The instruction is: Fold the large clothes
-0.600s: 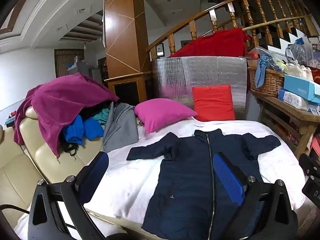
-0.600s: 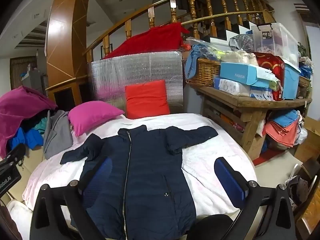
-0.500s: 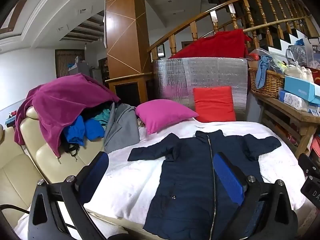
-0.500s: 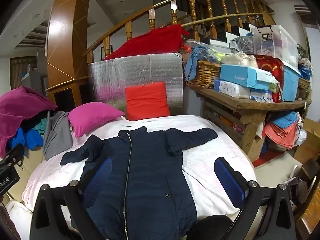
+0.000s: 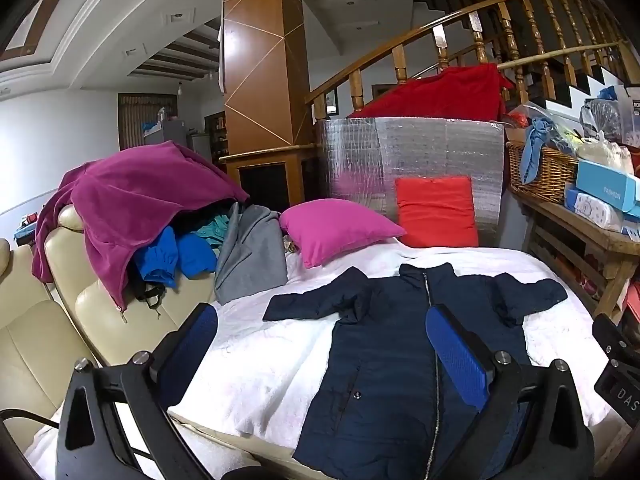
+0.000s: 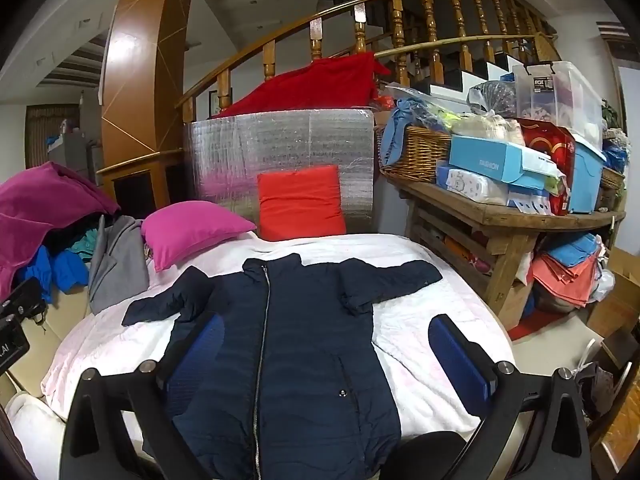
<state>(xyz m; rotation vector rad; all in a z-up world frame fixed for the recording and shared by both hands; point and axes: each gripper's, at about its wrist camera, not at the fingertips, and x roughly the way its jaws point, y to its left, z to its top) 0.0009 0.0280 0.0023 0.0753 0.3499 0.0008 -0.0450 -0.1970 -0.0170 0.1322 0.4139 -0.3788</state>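
Observation:
A navy blue zip-up jacket [image 5: 404, 344] [image 6: 296, 344] lies flat and zipped on the white-covered bed [image 5: 272, 360] [image 6: 420, 292], collar at the far end, both sleeves spread outward. My left gripper [image 5: 320, 354] hovers above the near left part of the bed, jaws wide open with nothing between its blue pads [image 5: 456, 356]. My right gripper [image 6: 326, 354] hangs over the jacket's lower half, also wide open and empty. Neither touches the jacket. A corner of the other gripper's body shows at each view's edge.
A pink pillow [image 5: 336, 228] and a red cushion [image 5: 436, 210] sit at the bed's far end before a silver foil panel [image 6: 280, 156]. Clothes are piled on a cream sofa [image 5: 36, 320] to the left. A cluttered wooden table [image 6: 508, 216] stands to the right.

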